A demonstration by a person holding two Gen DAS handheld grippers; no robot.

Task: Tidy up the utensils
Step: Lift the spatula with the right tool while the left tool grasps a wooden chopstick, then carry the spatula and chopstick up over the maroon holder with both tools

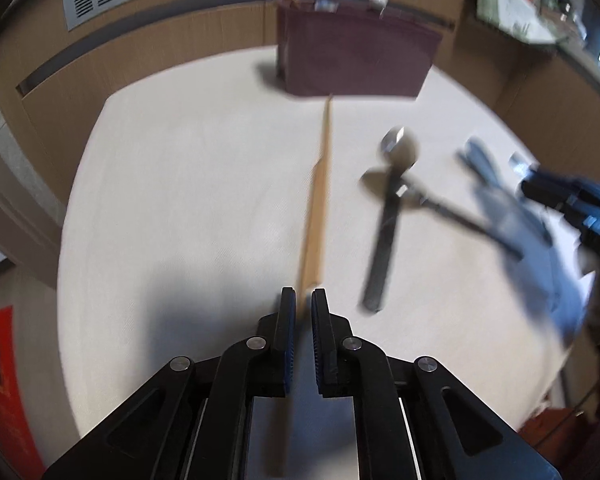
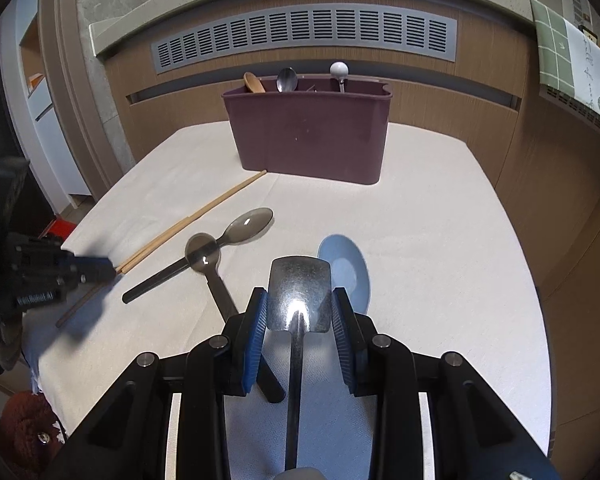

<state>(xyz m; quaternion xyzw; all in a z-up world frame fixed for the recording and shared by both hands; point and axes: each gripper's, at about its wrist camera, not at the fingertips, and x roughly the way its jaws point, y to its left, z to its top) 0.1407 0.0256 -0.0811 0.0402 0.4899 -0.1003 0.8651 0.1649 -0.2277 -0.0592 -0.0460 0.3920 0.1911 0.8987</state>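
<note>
My left gripper (image 1: 303, 300) is shut on a pair of wooden chopsticks (image 1: 318, 196) that point toward the maroon utensil holder (image 1: 352, 56) at the table's far side. In the right wrist view the left gripper (image 2: 100, 270) holds the chopsticks (image 2: 196, 216) near their thick ends. My right gripper (image 2: 299, 308) is closed around the bowl of a steel flat spoon (image 2: 299, 292), held just above the table. Two dark spoons (image 2: 220, 240) lie crossed on the cloth, also blurred in the left wrist view (image 1: 392, 200). The holder (image 2: 308, 132) contains a wooden spoon, a steel spoon and a white-headed utensil.
A blue spoon (image 2: 346, 272) lies just right of my right gripper. The table has a white cloth (image 2: 420, 240) and stands against a wooden wall panel with a grey vent (image 2: 304, 36). The table edge drops off at the left.
</note>
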